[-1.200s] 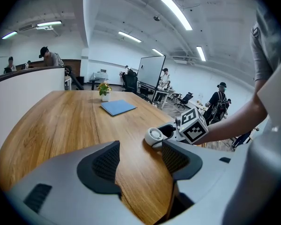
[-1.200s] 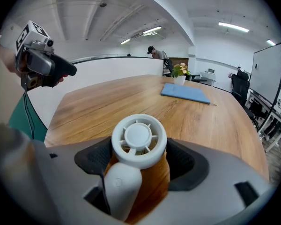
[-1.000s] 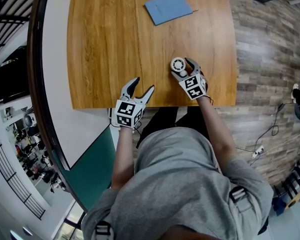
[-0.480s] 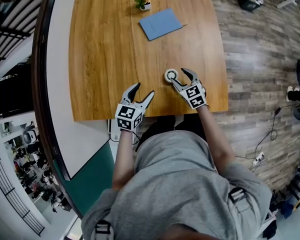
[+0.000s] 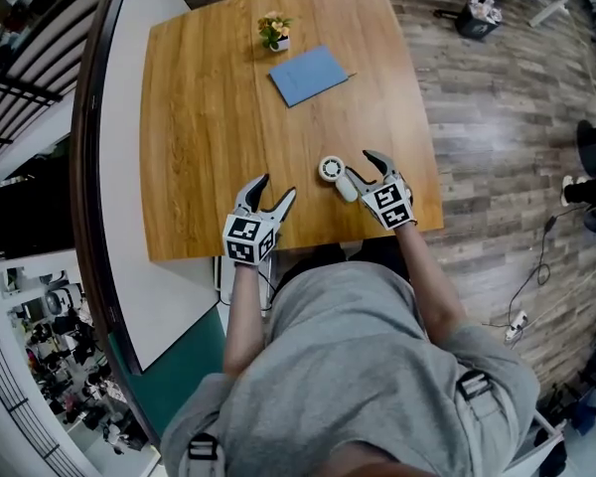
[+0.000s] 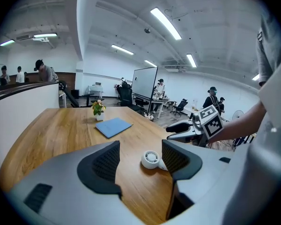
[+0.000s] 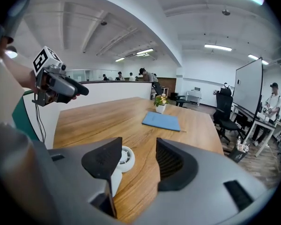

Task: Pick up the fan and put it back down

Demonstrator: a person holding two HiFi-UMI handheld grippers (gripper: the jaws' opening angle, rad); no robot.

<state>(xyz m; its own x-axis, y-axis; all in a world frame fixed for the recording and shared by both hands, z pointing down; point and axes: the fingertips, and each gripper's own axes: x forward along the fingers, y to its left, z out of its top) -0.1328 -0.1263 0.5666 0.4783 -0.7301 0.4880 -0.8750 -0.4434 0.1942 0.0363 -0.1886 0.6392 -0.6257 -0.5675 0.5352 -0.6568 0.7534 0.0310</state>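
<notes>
The fan (image 5: 330, 169) lies flat on the table (image 5: 199, 137), at lower centre-right of the head view and near the table's front edge. Its round head points to the upper left and its white handle runs to the lower right.

The right hand-held gripper (image 5: 361, 166) hangs just right of the fan. I read its jaws as partly apart, having just been closing, with only bare wood in the gap. In the right gripper view the fan (image 7: 126, 157) sits outside the left-hand jaw, partly hidden behind it. I cannot tell whether that jaw touches the handle. This gripper has hold of nothing.

The left hand-held gripper (image 5: 276, 187) is at lower centre, to the left of the fan and apart from it. Its jaws stand wide apart and empty (in its own view the fan (image 6: 151, 159) shows beyond the gap, resting on the wood).

Further up the table lies a blue folder (image 5: 308, 75). Above it, near the far edge, stands a small potted flower (image 5: 274, 30).
</notes>
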